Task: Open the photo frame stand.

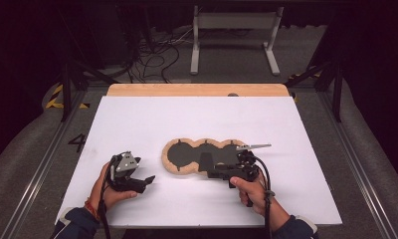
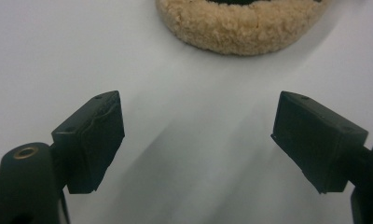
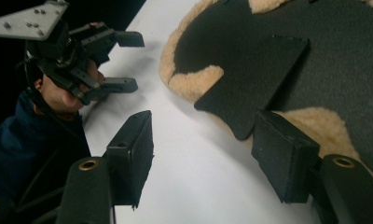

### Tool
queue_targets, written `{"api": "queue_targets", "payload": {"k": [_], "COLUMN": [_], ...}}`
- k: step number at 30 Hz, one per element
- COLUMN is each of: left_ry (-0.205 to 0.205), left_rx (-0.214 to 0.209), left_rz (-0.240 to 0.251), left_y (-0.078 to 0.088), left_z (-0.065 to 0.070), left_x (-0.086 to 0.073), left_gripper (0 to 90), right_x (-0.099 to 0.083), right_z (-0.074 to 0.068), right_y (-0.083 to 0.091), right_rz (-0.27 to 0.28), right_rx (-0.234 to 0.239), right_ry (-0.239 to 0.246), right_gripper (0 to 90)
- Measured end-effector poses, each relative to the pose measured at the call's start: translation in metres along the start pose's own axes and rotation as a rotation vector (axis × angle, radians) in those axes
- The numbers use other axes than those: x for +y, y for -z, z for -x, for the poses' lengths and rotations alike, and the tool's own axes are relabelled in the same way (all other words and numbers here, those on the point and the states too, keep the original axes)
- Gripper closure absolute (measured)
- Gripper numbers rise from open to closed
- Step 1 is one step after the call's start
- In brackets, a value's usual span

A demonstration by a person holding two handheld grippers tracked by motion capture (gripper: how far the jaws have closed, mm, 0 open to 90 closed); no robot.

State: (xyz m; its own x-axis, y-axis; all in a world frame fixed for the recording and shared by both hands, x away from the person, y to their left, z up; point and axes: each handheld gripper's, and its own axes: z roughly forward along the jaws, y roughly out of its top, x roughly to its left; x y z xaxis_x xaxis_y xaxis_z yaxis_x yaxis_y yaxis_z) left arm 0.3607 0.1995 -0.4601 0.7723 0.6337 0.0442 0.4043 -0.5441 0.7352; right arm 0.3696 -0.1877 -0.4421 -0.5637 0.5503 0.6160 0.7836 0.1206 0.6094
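A: Fleece with a black backing lies in the middle of the high view, on the white counter [image 1: 137, 119]. This fleece piece [image 1: 187, 155] has a lobed outline, like three round shapes joined, and a tan, curly border around a flat dark side.

B: And the tongs?

A: The left tongs [image 1: 148, 180] stand open at lower left, well apart from the piece, with nothing between the jaws. The right tongs [image 3: 201, 154] are also open, at the lower edge of the piece; a black flap [image 3: 254, 88] of the backing lies just in front of them, one jaw over the fleece border.

B: Why there?

A: I think the right hand [image 1: 251, 189] stays low and level so a jaw can slide under the thin flap. Whether a pad already touches it, I cannot tell. The material looks soft and limp, so it will probably fold when lifted.
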Motion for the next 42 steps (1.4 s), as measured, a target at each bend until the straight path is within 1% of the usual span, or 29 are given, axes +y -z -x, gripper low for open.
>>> {"api": "queue_targets", "payload": {"k": [2,3,4,6,7,9,10,11,12,14,15,16,17,19,21,22,23,24,25,26,28,30,32,34,36,37,38,40,42], "left_ry": [-0.006,-0.009,-0.012,-0.016,-0.015,-0.023,-0.044,-0.047,-0.040,-0.031,-0.017,0.002,0.018,0.055,0.089,0.106,0.112,0.112,0.118,0.118,0.165,0.202,0.197,0.214,0.214,0.202,0.201,0.218,0.220], "left_rx": [0.003,0.000,-0.003,-0.012,-0.020,-0.024,-0.024,-0.030,-0.038,-0.054,-0.076,-0.111,-0.126,-0.127,-0.158,-0.152,-0.153,-0.153,-0.157,-0.157,-0.184,-0.181,-0.182,-0.248,-0.259,-0.259,-0.265,-0.295,-0.308], "left_rz": [-0.007,-0.006,-0.005,0.004,0.009,0.010,0.009,0.015,0.026,0.037,0.043,0.053,0.057,0.065,0.074,0.076,0.074,0.074,0.074,0.074,0.056,0.043,0.037,0.007,0.003,0.004,0.003,-0.004,-0.008], "left_y": [-0.002,-0.002,-0.002,-0.002,-0.002,-0.003,-0.004,-0.004,-0.005,-0.006,-0.007,-0.009,-0.010,-0.014,-0.017,-0.019,-0.021,-0.021,-0.027,-0.027,-0.033,-0.038,-0.042,-0.055,-0.056,-0.057,-0.059,-0.062,-0.065], "left_z": [0.000,0.000,0.000,0.000,0.000,0.000,-0.001,-0.001,-0.003,-0.005,-0.007,-0.011,-0.013,-0.018,-0.023,-0.025,-0.026,-0.026,-0.027,-0.027,-0.030,-0.032,-0.033,-0.031,-0.031,-0.030,-0.029,-0.030,-0.029], "left_x": [0.002,0.002,0.001,0.002,0.002,0.005,0.007,0.009,0.012,0.016,0.017,0.019,0.020,0.023,0.027,0.029,0.032,0.032,0.037,0.037,0.040,0.043,0.045,0.045,0.046,0.047,0.048,0.049,0.052], "left_gripper": [16.6,16.5,16.3,16.2,16.2,16.9,17.4,17.6,17.6,17.5,17.3,17.1,16.6,16.6,16.5,16.5,16.4,16.0,16.1,15.9,15.8,15.6,15.5,15.3,13.9,13.9,13.7,13.7,13.7], "right_x": [0.001,0.001,0.000,-0.003,-0.005,-0.006,-0.007,-0.006,-0.005,-0.003,-0.001,0.000,0.002,0.005,0.007,0.008,0.009,0.010,0.010,0.010,0.011,0.012,0.013,0.014,0.014,0.014,0.013,0.012,0.010], "right_z": [0.001,0.002,0.002,0.003,0.004,0.005,0.006,0.006,0.006,0.005,0.005,0.005,0.006,0.007,0.008,0.009,0.010,0.011,0.011,0.011,0.011,0.014,0.017,0.017,0.018,0.018,0.018,0.017,0.018], "right_y": [-0.002,-0.002,0.000,0.002,0.002,-0.001,-0.003,-0.005,-0.006,-0.008,-0.008,-0.009,-0.009,-0.009,-0.009,-0.009,-0.010,-0.010,-0.012,-0.012,-0.015,-0.017,-0.019,-0.020,-0.020,-0.020,-0.020,-0.021,-0.020], "right_rz": [-0.008,-0.005,-0.019,-0.031,-0.044,-0.069,-0.071,-0.067,-0.067,-0.054,-0.049,-0.041,-0.033,-0.021,0.000,0.004,0.013,0.017,0.025,0.025,0.041,0.052,0.074,0.072,0.070,0.071,0.074,0.075,0.081], "right_rx": [-0.044,-0.035,-0.037,-0.020,0.000,0.001,0.010,0.034,0.039,0.043,0.046,0.051,0.057,0.058,0.043,0.041,0.045,0.044,0.036,0.036,0.026,0.015,0.015,0.014,0.018,0.019,0.021,0.016,0.017], "right_ry": [-0.017,-0.035,-0.042,-0.057,-0.049,-0.042,-0.045,-0.048,-0.037,-0.047,-0.048,-0.050,-0.060,-0.079,-0.116,-0.131,-0.162,-0.174,-0.183,-0.183,-0.213,-0.247,-0.271,-0.274,-0.276,-0.275,-0.273,-0.266,-0.261], "right_gripper": [39.9,39.9,39.7,37.7,36.8,36.8,37.0,36.8,36.8,36.3,36.2,36.4,36.9,38.7,41.2,41.4,42.3,43.6,45.5,45.5,47.8,52.1,51.9,51.9,52.1,52.1,52.2,54.8,58.5]}}
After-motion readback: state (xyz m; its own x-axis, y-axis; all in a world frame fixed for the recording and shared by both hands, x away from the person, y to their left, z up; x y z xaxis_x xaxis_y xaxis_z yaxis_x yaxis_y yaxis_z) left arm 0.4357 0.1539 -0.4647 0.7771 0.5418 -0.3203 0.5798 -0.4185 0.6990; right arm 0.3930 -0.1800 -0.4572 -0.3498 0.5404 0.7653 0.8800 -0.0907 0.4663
